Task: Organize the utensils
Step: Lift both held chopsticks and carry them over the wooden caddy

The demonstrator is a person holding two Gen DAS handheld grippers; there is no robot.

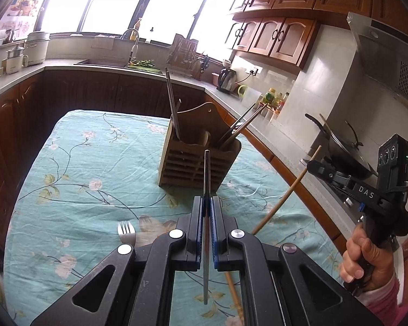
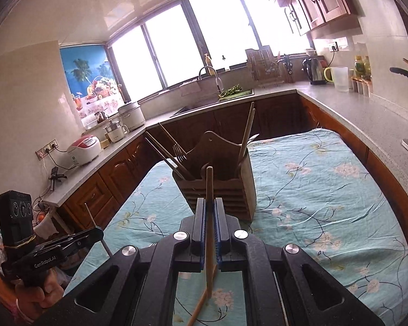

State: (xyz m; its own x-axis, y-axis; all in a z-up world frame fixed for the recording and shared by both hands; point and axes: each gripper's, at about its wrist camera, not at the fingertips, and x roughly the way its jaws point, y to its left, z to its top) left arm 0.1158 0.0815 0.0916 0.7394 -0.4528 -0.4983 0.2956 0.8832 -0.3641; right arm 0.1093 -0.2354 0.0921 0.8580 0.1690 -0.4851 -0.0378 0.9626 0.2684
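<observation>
A wooden utensil holder stands on the floral tablecloth, with metal and wooden chopsticks and a fork leaning in its compartments. My left gripper is shut on a metal chopstick, held short of the holder. My right gripper is shut on a wooden chopstick, also short of the holder; in the left wrist view it hovers at the right with that chopstick hanging down. A fork lies on the cloth. Another wooden chopstick lies under my right gripper.
The table sits inside a U-shaped kitchen counter with wooden cabinets. A wok stands on the stove at right; a kettle, jars, a sink and rice cookers line the counter.
</observation>
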